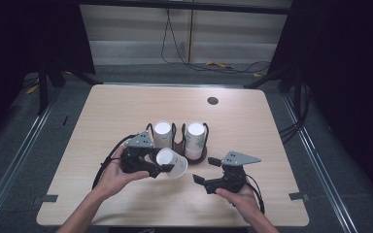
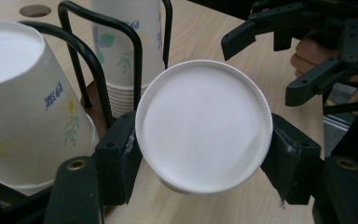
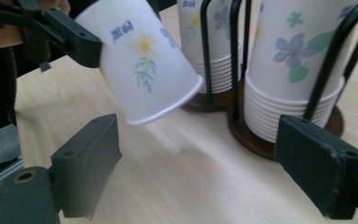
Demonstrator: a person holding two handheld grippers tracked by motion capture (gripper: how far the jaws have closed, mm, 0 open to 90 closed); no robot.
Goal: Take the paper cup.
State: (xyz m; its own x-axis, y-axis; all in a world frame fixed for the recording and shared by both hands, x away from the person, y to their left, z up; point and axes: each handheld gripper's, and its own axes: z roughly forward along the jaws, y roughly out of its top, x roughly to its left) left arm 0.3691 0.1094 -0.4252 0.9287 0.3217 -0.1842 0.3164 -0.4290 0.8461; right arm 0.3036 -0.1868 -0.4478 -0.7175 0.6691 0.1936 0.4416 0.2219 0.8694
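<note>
My left gripper [image 1: 164, 164] is shut on a white paper cup [image 1: 175, 164] with a flower print. The cup is tilted, its closed bottom [image 2: 204, 125] facing the left gripper view, pinched between the pads [image 2: 119, 154]. It hangs just above the table in front of a black wire cup holder [image 1: 201, 154] that carries two upside-down cup stacks [image 1: 162, 132] [image 1: 194, 138]. My right gripper [image 1: 205, 170] is open to the right of the cup, nothing between its fingers [image 3: 91, 158]. In the right gripper view the held cup [image 3: 144, 60] slants before both stacks [image 3: 298, 60].
The light wooden table [image 1: 252, 126] has a round cable hole [image 1: 212, 100] at the back right. The holder's dark round base [image 3: 256, 137] sits mid-table. Cables lie on the floor beyond the far edge.
</note>
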